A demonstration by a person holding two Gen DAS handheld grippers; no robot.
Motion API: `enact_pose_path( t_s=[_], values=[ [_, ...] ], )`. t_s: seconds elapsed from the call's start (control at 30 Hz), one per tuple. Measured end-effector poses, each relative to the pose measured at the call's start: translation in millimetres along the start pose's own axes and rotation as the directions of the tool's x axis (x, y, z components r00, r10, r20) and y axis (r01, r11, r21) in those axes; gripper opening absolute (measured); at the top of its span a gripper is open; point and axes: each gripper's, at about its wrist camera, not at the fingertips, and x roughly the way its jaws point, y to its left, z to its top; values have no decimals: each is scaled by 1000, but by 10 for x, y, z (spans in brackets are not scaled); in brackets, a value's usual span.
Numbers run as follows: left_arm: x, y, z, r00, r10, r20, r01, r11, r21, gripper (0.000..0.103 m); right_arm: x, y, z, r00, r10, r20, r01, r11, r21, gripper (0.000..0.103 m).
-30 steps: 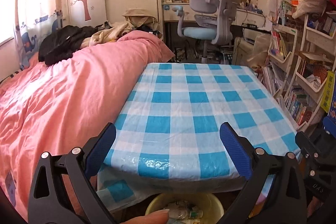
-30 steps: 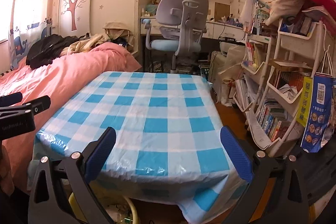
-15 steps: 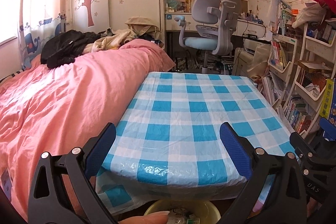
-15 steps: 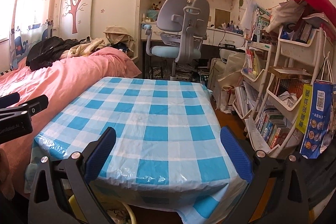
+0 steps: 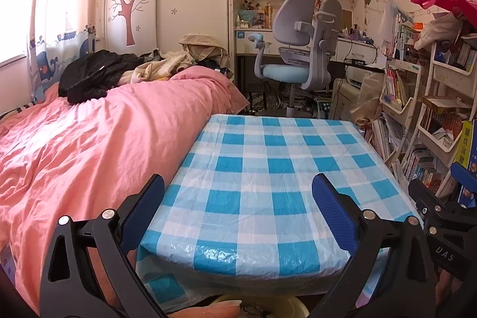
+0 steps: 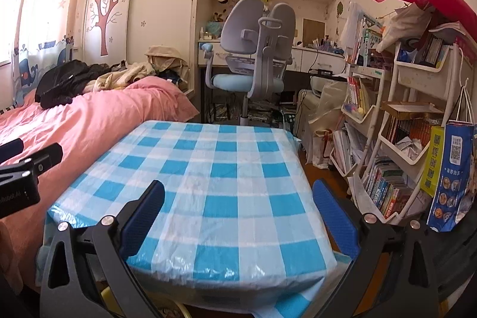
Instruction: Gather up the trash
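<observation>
Both grippers have tilted upward over the last second, so the yellow bin (image 5: 286,309) under the near edge of the worktop (image 5: 268,169) has slid almost out of the left wrist view. Only its rim shows now, beside a fingertip (image 5: 208,310). The left gripper (image 5: 238,213) and the right gripper (image 6: 238,216) both hover with fingers wide apart and nothing between them. No trash lies on the checked cloth; whatever was collected would be in the bin, whose contents are barely visible here. Judging by that, any further scraps are likely light and crushable, best pinched across a crumpled fold.
</observation>
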Motion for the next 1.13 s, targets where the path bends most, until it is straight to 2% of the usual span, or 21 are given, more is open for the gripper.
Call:
enact_pose_path(
  t_s=[0.4,0.53,0.67,0.77,0.87,1.0,1.13],
  values=[
    [266,15,260,999,7,35,-7,1000,-4,96,182,-1,133,1000,1,3,-1,1000,-11,95],
    [426,64,329,1000,-13,19,14,999,-46,96,373,-23,130,999,0,-35,0,1000,-6,95],
    [564,159,363,999,-35,21,37,994,-101,96,682,-72,122,994,-15,-108,15,1000,0,95],
    [658,169,408,1000,-6,15,7,997,-73,96,1004,-130,100,981,-32,-190,33,999,1,95],
    [747,172,446,1000,8,3,-8,999,-51,96,1340,-182,38,959,-54,-278,54,999,-8,95],
    [926,185,485,997,4,-79,-6,999,-36,96,1722,-234,-71,921,-67,-383,62,998,-24,95],
    [1038,192,516,995,5,-96,-7,1000,-13,96,1988,-289,-160,884,-59,-463,62,998,-10,95]
  ],
)
